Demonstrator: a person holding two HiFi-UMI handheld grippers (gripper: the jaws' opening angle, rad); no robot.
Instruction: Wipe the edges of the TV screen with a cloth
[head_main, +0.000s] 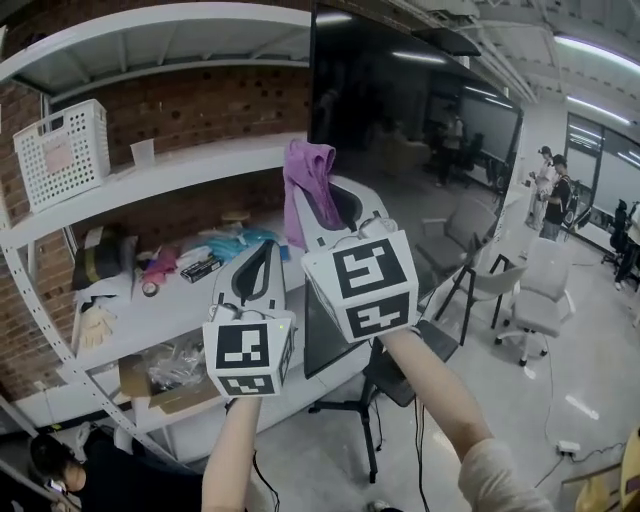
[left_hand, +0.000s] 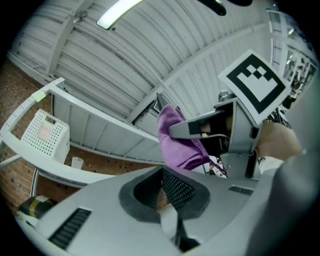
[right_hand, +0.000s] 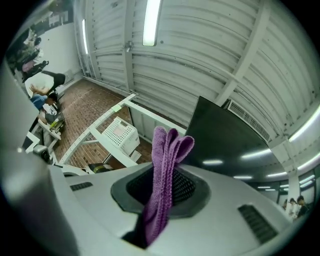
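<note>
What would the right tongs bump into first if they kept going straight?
Probably the TV, at its left edge: the right tongs, shut on the purple cloth, point up right beside it, so the cloth would touch first. Depth is unclear; they might slip past toward the ceiling.

- Cloth (head_main: 308, 180): purple, knit texture, folded in layers, pinched btwn jaws of right gripper (right_hand: 165, 190). Loose end sticks up past the tips, by TV's left edge; contact unclear.
- TV screen (head_main: 400, 110): big, upright, dark, glossy w/ reflections.
</note>
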